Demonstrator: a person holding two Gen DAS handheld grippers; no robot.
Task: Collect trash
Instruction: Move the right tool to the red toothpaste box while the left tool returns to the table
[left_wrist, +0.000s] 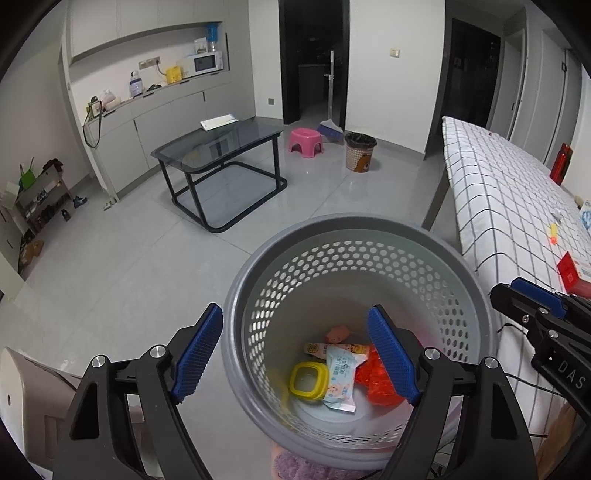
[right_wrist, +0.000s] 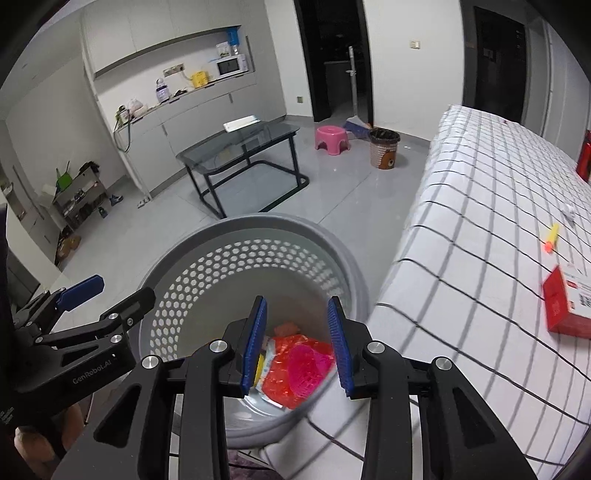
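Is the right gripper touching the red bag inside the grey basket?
Apart. In the right wrist view, the right gripper hangs open above the grey basket; the red bag lies on the bottom, far below its pads.

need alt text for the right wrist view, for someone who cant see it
The right gripper hangs open and empty over a grey perforated bin, with red and pink plastic trash at the bottom. The left gripper sits by the rim at left; a checked bed at right holds a red box and a yellow toy.

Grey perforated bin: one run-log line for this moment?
bin: beside checked bed | inside: red mesh bag, wipes pack, yellow lid | left tongs: astride rim | right tongs: open, empty
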